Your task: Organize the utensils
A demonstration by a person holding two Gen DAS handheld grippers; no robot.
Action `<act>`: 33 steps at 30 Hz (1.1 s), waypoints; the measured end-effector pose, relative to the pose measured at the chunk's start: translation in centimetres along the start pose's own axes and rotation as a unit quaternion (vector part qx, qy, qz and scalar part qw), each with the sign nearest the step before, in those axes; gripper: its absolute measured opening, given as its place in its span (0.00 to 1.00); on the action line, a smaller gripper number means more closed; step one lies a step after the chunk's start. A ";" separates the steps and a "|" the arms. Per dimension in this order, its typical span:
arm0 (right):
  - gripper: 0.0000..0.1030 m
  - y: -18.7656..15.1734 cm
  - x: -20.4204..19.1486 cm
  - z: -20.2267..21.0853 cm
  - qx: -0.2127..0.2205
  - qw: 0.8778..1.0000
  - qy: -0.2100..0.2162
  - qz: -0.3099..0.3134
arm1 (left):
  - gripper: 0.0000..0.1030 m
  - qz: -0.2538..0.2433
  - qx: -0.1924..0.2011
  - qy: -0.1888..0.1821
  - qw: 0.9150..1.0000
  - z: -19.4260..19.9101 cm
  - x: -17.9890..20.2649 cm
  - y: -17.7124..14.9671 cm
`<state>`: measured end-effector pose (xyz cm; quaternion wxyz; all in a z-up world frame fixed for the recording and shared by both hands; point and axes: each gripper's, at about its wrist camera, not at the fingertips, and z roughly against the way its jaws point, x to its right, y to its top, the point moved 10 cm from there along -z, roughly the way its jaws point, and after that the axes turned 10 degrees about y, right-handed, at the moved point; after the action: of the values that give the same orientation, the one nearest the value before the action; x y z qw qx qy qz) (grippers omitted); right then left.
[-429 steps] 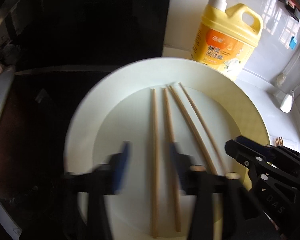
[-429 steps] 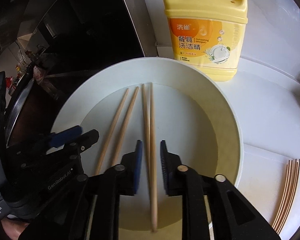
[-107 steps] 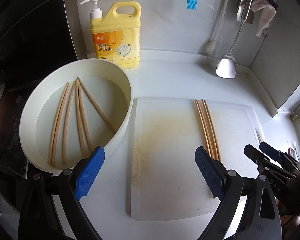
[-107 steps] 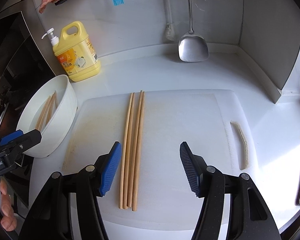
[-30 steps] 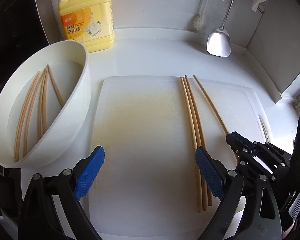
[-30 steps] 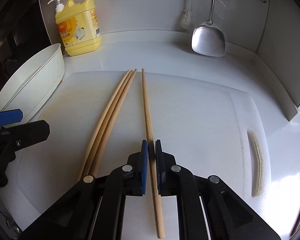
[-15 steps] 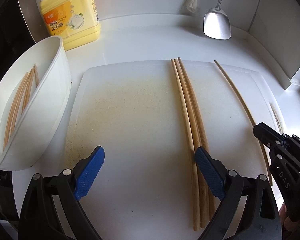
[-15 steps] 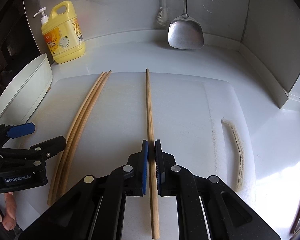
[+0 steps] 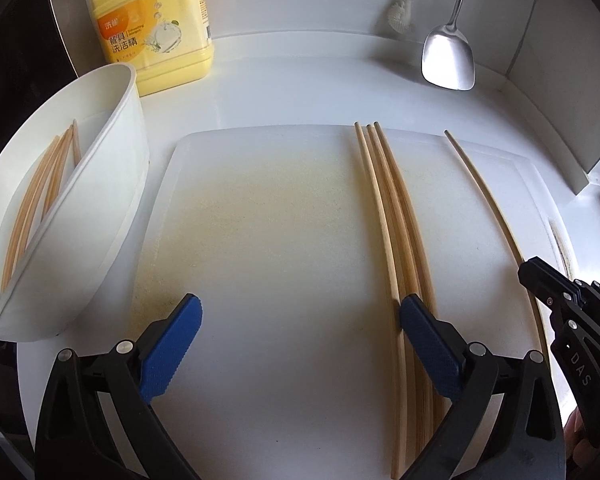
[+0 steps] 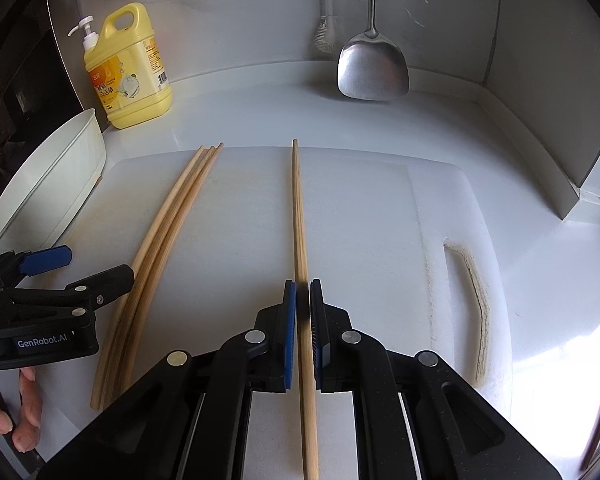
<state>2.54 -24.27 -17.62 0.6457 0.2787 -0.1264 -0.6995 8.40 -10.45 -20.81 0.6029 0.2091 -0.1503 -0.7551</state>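
Observation:
Three wooden chopsticks [image 9: 396, 216] lie side by side on the white cutting board [image 9: 268, 224]; they also show in the right wrist view [image 10: 168, 224]. My right gripper [image 10: 302, 292] is shut on a fourth chopstick [image 10: 298, 208], held low over the board to the right of the three; it also shows in the left wrist view [image 9: 484, 192]. My left gripper [image 9: 298, 320] is open and empty over the board's near edge, its right finger over the three chopsticks. A white bowl [image 9: 116, 184] at the left holds several more chopsticks [image 9: 40, 188].
A yellow dish soap bottle [image 9: 156, 28] stands behind the bowl. A metal spatula [image 10: 372, 68] and a brush [image 10: 326, 36] hang on the back wall. A grey wall corner [image 10: 580, 128] bounds the counter on the right. A dark stove area lies at the far left.
My right gripper has carried the single chopstick further right, away from the three on the board. My left gripper has stayed open and moved slightly forward.

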 end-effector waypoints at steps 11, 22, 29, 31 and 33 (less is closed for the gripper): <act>0.07 0.8 -0.2 -0.6 -0.002 1.000 -0.002 0.013 | 0.95 -0.005 0.006 0.016 1.000 -0.7 0.4 0.9; 0.21 1.4 -1.1 -1.5 -0.004 0.999 -0.003 0.035 | 0.63 -0.025 0.031 -0.006 0.999 0.2 1.6 1.4; 0.12 1.2 -1.1 -1.6 -0.004 0.999 -0.008 0.038 | 0.20 -0.043 0.043 -0.014 0.998 0.7 2.6 1.7; 0.06 1.2 -1.0 -1.7 -0.005 0.999 -0.006 0.035 | 0.08 -0.051 0.046 -0.016 0.998 0.7 2.8 1.7; 0.06 1.2 -0.9 -1.7 -0.008 0.999 -0.003 0.032 | 0.07 -0.054 0.047 -0.017 0.997 0.8 2.8 1.7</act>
<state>4.47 -23.26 -18.15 0.6693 0.2679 -0.1315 -0.6804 8.88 -13.60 -19.72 0.5479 0.2327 -0.1844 -0.7821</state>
